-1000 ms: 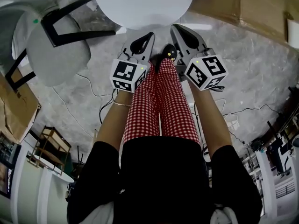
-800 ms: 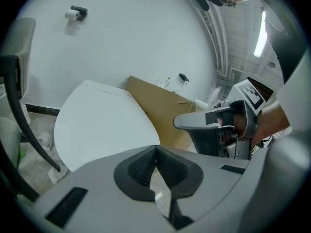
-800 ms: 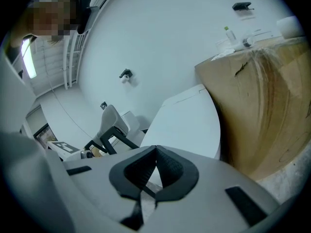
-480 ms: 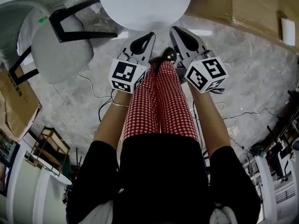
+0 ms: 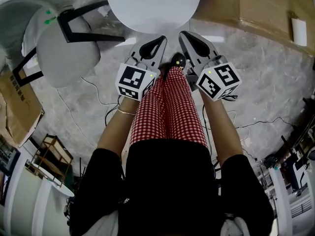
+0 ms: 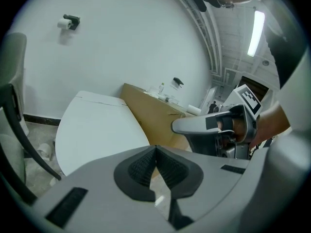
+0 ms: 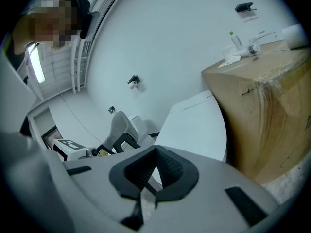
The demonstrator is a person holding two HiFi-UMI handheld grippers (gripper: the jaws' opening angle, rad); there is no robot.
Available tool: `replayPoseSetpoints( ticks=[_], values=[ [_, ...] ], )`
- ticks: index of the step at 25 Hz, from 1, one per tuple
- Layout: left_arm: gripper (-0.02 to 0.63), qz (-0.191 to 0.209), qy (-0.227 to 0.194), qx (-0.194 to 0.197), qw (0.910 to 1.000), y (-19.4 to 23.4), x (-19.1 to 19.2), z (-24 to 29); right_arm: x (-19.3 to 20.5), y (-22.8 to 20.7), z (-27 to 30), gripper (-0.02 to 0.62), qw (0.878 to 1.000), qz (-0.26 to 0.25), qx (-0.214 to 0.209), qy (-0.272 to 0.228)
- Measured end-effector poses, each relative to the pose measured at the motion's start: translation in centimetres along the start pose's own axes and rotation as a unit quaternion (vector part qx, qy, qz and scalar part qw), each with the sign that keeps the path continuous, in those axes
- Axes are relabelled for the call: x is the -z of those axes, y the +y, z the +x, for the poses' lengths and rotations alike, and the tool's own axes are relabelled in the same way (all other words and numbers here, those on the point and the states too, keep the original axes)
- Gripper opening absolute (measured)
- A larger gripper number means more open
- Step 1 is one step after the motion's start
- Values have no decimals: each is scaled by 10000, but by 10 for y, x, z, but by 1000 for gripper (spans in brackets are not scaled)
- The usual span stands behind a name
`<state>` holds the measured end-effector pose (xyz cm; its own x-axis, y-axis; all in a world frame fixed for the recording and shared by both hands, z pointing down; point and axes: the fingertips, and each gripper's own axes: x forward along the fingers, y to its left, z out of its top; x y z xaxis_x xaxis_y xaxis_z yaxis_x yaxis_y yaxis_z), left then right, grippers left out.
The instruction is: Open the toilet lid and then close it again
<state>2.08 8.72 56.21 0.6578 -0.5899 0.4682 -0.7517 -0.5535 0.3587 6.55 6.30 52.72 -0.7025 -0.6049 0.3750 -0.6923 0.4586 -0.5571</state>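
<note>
Grey chair (image 5: 59, 53) at far left. Left gripper (image 5: 153, 44): jaws shut, nothing between them. Toilet lid (image 5: 152, 6) is down, straight ahead of both tips, front rim nearest, long axis running away toward the wall. Right gripper (image 5: 193, 42): also shut and empty, with a cardboard box (image 5: 266, 6) beyond it. Both tips are near the rim, not touching; left looks marginally nearer. The gripper views show the lid's back seam by the wall; the head view crops it off.
</note>
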Motion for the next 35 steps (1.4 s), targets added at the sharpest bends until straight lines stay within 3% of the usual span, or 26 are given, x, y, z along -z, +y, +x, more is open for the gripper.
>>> replayPoseSetpoints(
  ticks=[15, 35],
  values=[
    [3, 469, -218, 422, 9978, -37, -71, -17, -43, 37, -14, 20, 9994, -291, -176, -50],
    [5, 893, -521, 580, 9929, -65, -154, -34, -117, 65, -41, 20, 9972, -437, -156, -579]
  ],
)
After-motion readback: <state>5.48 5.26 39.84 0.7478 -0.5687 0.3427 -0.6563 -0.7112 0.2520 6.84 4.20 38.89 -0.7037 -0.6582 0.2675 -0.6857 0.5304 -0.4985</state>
